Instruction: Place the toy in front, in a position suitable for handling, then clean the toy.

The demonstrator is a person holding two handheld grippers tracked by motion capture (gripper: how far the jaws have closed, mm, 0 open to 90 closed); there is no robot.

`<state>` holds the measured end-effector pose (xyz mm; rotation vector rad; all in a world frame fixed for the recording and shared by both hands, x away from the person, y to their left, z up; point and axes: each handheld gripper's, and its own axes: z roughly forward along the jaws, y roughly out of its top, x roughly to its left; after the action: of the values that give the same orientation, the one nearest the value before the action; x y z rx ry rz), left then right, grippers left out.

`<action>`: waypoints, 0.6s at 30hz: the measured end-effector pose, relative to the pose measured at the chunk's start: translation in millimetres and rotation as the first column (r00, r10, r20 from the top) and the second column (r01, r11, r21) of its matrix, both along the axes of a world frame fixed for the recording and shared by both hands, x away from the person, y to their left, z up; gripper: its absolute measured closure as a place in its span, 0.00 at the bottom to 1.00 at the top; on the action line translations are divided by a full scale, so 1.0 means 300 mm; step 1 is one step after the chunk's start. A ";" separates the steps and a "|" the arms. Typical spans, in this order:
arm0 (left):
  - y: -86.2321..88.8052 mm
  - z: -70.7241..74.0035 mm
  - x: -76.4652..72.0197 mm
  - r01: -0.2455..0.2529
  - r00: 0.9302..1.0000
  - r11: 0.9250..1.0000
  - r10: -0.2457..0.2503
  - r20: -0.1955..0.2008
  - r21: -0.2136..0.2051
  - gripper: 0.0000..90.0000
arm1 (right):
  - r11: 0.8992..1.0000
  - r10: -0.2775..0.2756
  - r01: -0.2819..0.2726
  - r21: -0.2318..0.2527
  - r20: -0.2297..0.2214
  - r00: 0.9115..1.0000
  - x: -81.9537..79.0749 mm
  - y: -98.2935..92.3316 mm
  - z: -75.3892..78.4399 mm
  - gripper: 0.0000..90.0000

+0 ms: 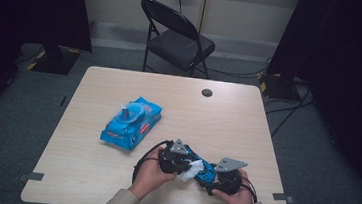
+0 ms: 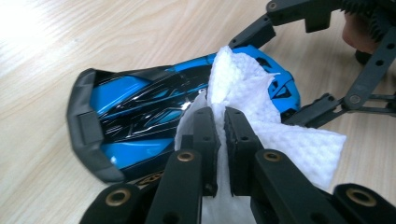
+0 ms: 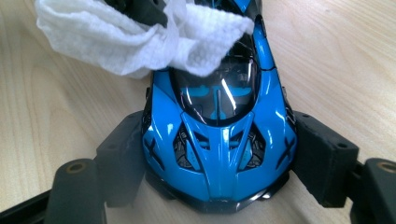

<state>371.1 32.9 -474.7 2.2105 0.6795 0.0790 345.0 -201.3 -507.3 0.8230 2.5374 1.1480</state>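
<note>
Right gripper (image 3: 219, 154) clamps toy car (image 3: 219, 140); left gripper (image 2: 221, 135) pinches wipe (image 2: 243, 88); risk: hard rubbing twists car loose

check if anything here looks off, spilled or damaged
Nothing stands out. The blue toy car looks intact, clamped by the right gripper; the left gripper pinches a white wipe on it. The wipes pack lies flap-open on the table.

Dim, soft high view; sharper gripper views with glare on the table (image 2: 18, 23).
</note>
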 end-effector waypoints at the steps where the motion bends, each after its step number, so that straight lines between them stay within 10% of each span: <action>1: 0.004 0.000 0.001 0.000 1.000 1.000 0.000 -0.005 -0.001 0.94 | 1.000 0.000 0.000 0.000 0.000 1.000 0.000 0.000 0.000 0.29; 18: 0.057 -0.009 0.006 -0.031 0.999 1.000 0.031 -0.013 0.001 0.94 | 1.000 0.008 -0.008 0.001 -0.001 1.000 0.003 -0.001 0.000 0.29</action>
<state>372.9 50.1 -477.3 2.2036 0.7218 0.0805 345.9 -201.5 -507.3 0.8152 2.5437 1.1512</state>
